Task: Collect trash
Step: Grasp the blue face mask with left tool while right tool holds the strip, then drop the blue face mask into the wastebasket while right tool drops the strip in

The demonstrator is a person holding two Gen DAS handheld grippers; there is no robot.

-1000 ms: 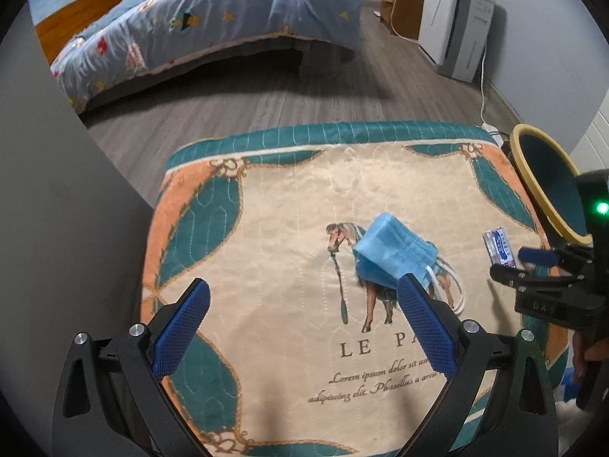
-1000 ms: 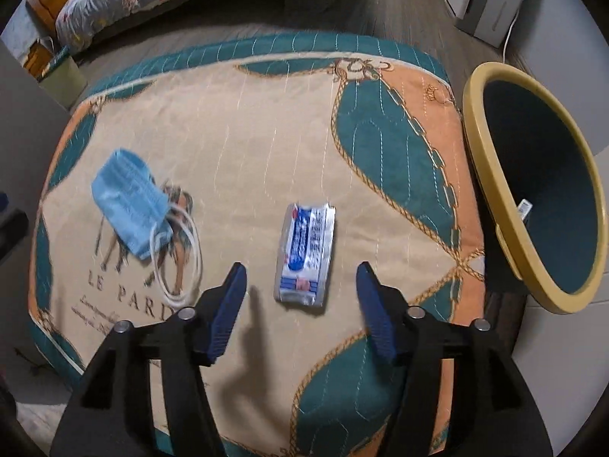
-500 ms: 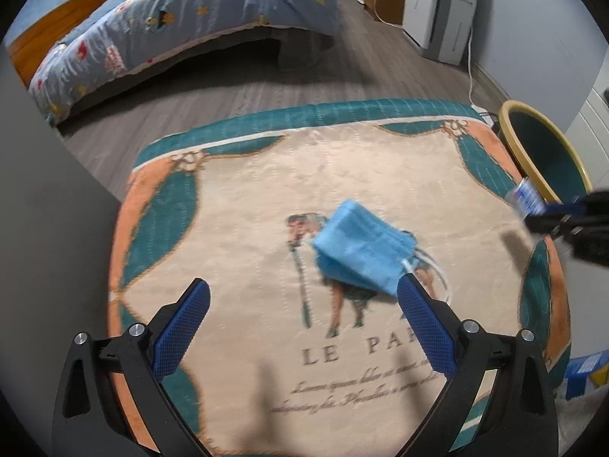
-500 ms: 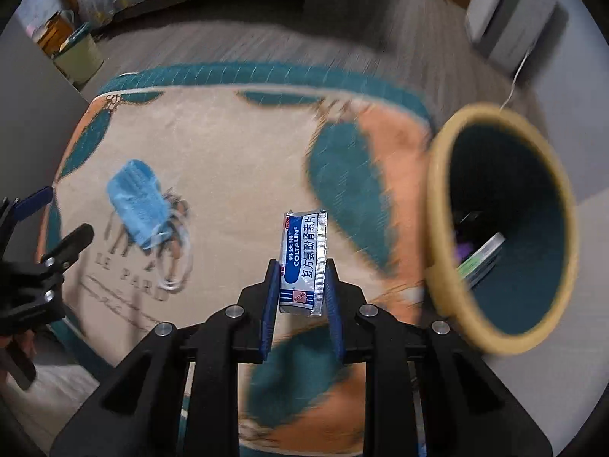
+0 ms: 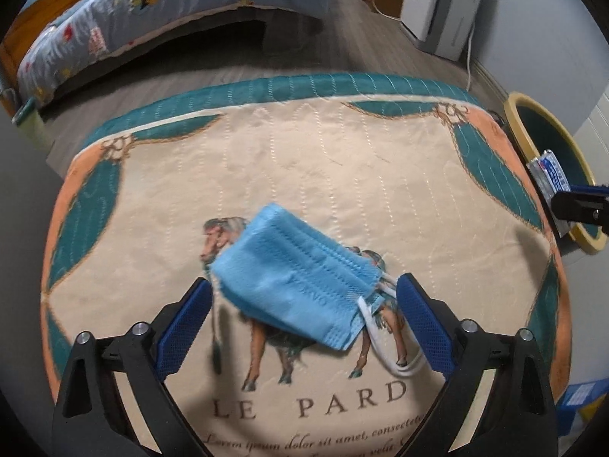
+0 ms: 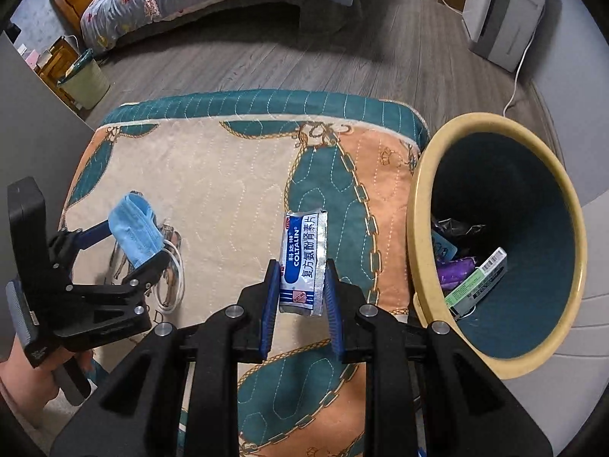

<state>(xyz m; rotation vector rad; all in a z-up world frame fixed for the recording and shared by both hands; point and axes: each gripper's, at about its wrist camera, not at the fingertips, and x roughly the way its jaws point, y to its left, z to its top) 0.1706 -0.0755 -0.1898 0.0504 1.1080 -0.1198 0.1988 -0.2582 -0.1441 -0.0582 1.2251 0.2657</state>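
Bin's (image 6: 418, 205) contents: right-wrist view only, seemingly.

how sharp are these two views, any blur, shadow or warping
Left wrist view: the mask is slightly smeared, a soft shadow lies on the cushion near the bottom, and fisheye bends the cushion's edges. Right wrist view: crisp, the sachet print is readable, the bin interior is dark, and the corners vignette black.

The blue mask (image 5: 297, 285) is soft pleated nonwoven cloth with white elastic loops, lying on a quilted, faintly sheeny fabric cushion (image 5: 342, 175). Beside the cushion, the bin (image 6: 422, 205) has a smooth matt rim. The sachet (image 6: 302, 262) is glossy crinkled foil between ribbed blue pads (image 6: 268, 304) on matt black plastic.
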